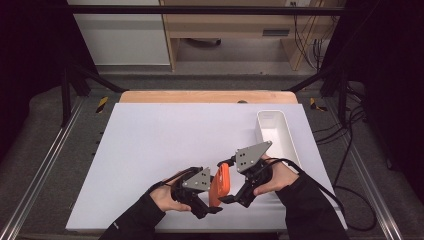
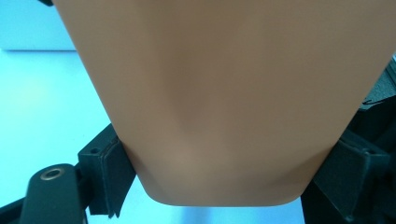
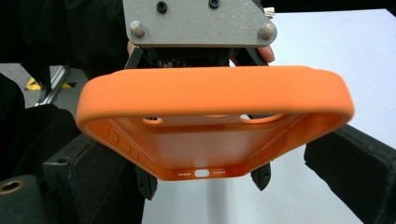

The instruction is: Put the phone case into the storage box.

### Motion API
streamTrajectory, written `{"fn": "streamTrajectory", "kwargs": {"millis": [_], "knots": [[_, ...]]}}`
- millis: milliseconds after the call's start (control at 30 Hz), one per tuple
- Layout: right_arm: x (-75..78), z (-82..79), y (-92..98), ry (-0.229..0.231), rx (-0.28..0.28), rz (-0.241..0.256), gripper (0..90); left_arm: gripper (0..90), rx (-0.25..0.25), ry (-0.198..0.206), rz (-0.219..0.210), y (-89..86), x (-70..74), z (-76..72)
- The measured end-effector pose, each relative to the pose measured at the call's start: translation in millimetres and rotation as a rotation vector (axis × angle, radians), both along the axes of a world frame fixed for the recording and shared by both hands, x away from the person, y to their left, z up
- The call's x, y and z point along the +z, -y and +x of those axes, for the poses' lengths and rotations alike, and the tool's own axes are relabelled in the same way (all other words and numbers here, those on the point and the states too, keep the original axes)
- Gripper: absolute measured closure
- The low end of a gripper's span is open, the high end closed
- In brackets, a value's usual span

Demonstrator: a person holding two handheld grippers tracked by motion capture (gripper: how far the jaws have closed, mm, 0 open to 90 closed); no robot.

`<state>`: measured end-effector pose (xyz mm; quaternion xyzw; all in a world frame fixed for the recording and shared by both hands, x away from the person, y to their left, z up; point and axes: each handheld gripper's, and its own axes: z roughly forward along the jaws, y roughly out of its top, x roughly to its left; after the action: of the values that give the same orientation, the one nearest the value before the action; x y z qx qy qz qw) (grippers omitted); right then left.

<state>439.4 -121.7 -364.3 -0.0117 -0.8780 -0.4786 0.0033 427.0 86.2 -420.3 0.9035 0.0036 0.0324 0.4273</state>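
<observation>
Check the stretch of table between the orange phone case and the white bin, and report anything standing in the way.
Nothing visible stands there. The orange phone case is held between both grippers, the left gripper and right gripper, near the table's front edge. The white bin lies beyond and to the right, bare tabletop between.

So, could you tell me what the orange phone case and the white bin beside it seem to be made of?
The orange phone case looks like soft silicone or rubbery plastic: matte skin, rounded thick rim, moulded port and camera cut-outs, finely textured inside. Both the left gripper and the right gripper hold it. The white bin appears to be rigid plastic, smooth with thin straight walls, though that is less certain from afar.
</observation>
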Motion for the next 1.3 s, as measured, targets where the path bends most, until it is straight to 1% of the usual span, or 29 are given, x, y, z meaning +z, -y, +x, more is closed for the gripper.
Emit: {"fn": "streamTrajectory", "kwargs": {"millis": [167, 233, 300, 600, 767, 833, 867, 900, 1000, 1133, 1200, 1300], "knots": [[-0.7, 0.0, -0.6, -0.004, 0.014, 0.004, 9.9, 15.3, -0.002, 0.001, 0.006, 0.2, -1.0, 0.4], [-1.0, -0.7, -0.8, -0.001, 0.022, 0.005, 13.1, 15.3, 0.0, 0.0, 0.007, 0.3, -1.6, 0.4], [-1.1, -1.1, -0.8, 0.002, 0.023, 0.005, 14.4, 15.3, 0.002, 0.0, 0.011, 0.0, -2.2, 0.8], [-1.6, -0.6, -1.0, 0.009, 0.022, -0.009, 15.8, 15.1, 0.003, -0.001, 0.014, 0.0, -4.2, 2.3], [-1.9, 0.3, -1.8, -0.002, 0.018, -0.01, 16.0, 14.9, 0.006, -0.02, 0.018, -0.1, -4.6, 2.7], [-2.4, 0.1, -2.3, -0.004, 0.017, -0.013, 16.1, 14.4, 0.019, -0.042, 0.018, -0.6, -5.0, 3.7], [-2.7, 0.0, -2.6, 0.001, 0.015, -0.016, 16.1, 10.5, 0.021, -0.05, 0.009, -0.8, -5.6, 4.0], [-2.9, 0.1, -2.6, 0.005, 0.013, -0.016, 16.1, 10.5, 0.027, -0.055, 0.007, -0.9, -5.8, 3.9], [-1.5, 0.6, -1.4, 0.007, -0.001, -0.013, 16.1, 5.2, 0.045, -0.05, 0.015, -3.8, -4.4, 5.4], [2.1, 2.5, 1.9, 0.015, -0.023, -0.004, 16.0, 2.9, 0.089, -0.059, -0.005, -11.7, -1.7, 7.3], [4.4, 3.6, 4.3, 0.019, -0.045, -0.004, 16.0, 2.5, 0.109, -0.059, -0.019, -17.5, 0.3, 8.5], [8.4, 5.8, 8.6, 0.026, -0.08, -0.002, 16.0, 1.7, 0.153, -0.059, -0.04, -28.6, 3.5, 10.3]]}}
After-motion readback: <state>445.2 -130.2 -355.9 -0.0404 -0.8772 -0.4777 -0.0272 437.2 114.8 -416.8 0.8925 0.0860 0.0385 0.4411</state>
